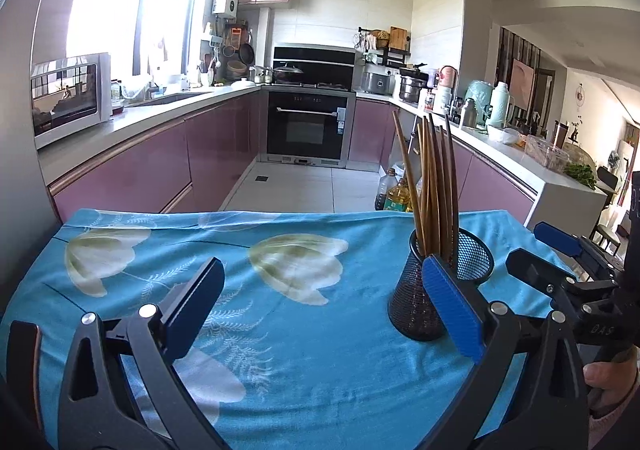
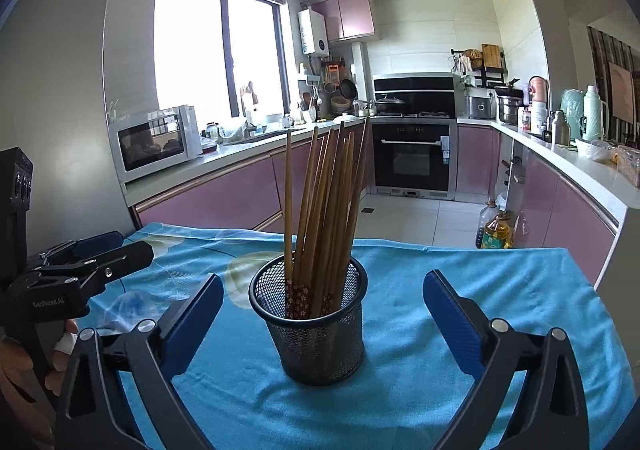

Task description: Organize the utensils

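Note:
A black mesh cup (image 2: 316,326) stands upright on the blue floral tablecloth (image 2: 460,274), with several brown chopsticks (image 2: 324,205) standing in it. In the left wrist view the cup (image 1: 416,306) and chopsticks (image 1: 432,185) sit at the right, just behind my left gripper's right finger. My left gripper (image 1: 320,282) is open and empty over the cloth (image 1: 280,310), left of the cup. My right gripper (image 2: 324,306) is open and empty, its blue pads either side of the cup without touching it. The right gripper also shows at the right edge of the left wrist view (image 1: 536,250).
The table's far edge drops to a tiled kitchen floor. Oil bottles (image 2: 494,230) stand on the floor by the right-hand counter. A microwave (image 2: 156,141) sits on the left counter, and an oven (image 2: 414,157) is at the back.

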Demonstrator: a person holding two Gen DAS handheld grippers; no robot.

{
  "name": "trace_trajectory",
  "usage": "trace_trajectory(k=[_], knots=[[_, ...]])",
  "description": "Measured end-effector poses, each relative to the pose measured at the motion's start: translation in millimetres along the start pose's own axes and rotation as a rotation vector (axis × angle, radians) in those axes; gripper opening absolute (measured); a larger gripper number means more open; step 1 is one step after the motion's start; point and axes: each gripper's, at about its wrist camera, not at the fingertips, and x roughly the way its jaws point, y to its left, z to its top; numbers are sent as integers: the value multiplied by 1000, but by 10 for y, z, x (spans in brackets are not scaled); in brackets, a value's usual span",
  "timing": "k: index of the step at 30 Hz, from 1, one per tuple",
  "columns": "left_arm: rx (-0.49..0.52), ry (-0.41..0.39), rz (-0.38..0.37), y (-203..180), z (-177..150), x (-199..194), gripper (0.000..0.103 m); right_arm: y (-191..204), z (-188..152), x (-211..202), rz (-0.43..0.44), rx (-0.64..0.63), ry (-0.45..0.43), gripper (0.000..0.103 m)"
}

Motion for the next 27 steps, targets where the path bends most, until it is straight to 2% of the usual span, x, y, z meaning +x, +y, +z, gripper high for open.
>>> trace_trajectory(k=[10,14,21,27], knots=[[-22,-110,61,-22,-170,-284,97,113,-192,-277,-98,-13,-131,97],[-32,-144,73,-1,-249,-370,97,139,-240,-346,-109,-12,-167,97],[-30,-205,92,-23,-316,-478,97,194,-304,-400,-133,-20,-199,97],[-22,-219,107,-44,-343,-508,97,214,-321,-418,-141,-23,-213,97]])
